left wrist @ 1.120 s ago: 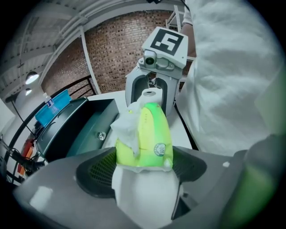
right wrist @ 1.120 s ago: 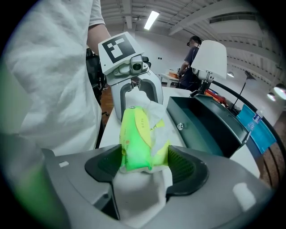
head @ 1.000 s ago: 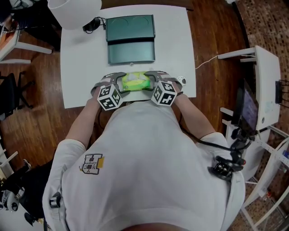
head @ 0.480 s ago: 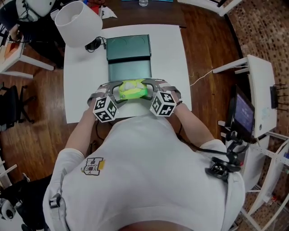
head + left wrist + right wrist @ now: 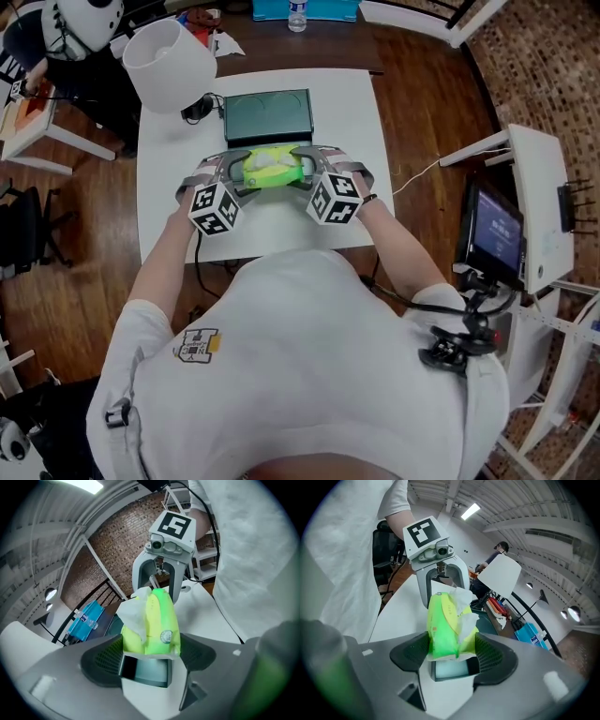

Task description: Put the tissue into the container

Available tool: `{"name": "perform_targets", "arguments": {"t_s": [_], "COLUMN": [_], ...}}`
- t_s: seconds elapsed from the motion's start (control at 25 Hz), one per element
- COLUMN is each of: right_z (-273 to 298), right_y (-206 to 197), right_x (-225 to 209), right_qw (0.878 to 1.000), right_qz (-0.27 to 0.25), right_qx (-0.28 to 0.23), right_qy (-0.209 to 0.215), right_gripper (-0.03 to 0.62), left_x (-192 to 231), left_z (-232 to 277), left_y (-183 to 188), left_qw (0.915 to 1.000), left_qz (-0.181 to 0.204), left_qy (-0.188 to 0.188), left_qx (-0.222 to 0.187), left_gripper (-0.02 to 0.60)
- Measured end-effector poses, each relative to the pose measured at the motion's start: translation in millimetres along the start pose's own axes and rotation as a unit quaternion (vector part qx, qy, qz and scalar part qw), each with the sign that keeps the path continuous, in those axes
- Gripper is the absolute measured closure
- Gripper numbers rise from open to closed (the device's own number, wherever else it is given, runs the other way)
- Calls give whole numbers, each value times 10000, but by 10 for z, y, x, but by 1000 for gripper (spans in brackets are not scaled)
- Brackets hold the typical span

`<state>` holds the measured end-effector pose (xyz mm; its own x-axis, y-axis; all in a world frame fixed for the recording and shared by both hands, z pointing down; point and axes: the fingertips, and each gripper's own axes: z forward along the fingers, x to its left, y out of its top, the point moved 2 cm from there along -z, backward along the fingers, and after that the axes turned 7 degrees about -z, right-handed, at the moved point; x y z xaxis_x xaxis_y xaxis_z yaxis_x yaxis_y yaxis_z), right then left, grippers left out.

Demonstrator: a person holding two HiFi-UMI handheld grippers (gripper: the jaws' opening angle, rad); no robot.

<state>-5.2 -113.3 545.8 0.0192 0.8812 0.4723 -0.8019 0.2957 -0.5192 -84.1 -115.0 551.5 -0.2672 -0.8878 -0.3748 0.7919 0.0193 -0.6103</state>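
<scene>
A bright green tissue pack [image 5: 272, 169] with a white tissue sticking out of its top hangs between my two grippers, above the near part of the dark green container [image 5: 267, 114]. My left gripper [image 5: 234, 173] is shut on the pack's left end and my right gripper [image 5: 309, 167] on its right end. In the left gripper view the tissue pack [image 5: 157, 625] sits between the ribbed pads, with the container [image 5: 145, 671] below. The right gripper view shows the tissue pack [image 5: 447, 630] in the same way, over the container [image 5: 450, 668]. The container's near half is hidden in the head view.
The container lies on a white table [image 5: 347, 122]. A white lamp shade [image 5: 169, 61] and a black object [image 5: 197, 108] stand at the table's back left. A white cable [image 5: 422, 173] runs off the right edge. A stand with a screen [image 5: 492, 230] is at the right.
Both grippers have carried the tissue pack away from the table's near edge, forward to above the container's near part. The grip on it looks unchanged.
</scene>
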Motion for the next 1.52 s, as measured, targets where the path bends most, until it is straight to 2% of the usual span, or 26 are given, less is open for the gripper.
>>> {"name": "perform_targets", "arguments": {"t_s": [0.2, 0.44, 0.68, 1.0, 1.52], "right_z": [144, 332, 507, 845, 1062], "right_y": [-40, -103, -245, -460, -636], "right_x": [-171, -264, -239, -250, -99], "right_qw": [10000, 9997, 9985, 9933, 9867], "right_qz": [24, 88, 260, 582, 777], "right_qx": [80, 149, 233, 367, 635], "right_qy": [16, 167, 431, 928, 1282], "right_gripper": [290, 290, 290, 290, 289], "left_x": [191, 304, 291, 338, 233], "left_z": [110, 251, 440, 763, 1016], "left_y": [-68, -201, -317, -547, -702], "left_qw": [9999, 9997, 9986, 9933, 9869], "left_qz": [59, -67, -216, -467, -541], "left_qy": [5, -118, -356, -864, -1155], "left_qx": [90, 189, 321, 607, 990], "left_gripper": [213, 213, 213, 213, 213]}}
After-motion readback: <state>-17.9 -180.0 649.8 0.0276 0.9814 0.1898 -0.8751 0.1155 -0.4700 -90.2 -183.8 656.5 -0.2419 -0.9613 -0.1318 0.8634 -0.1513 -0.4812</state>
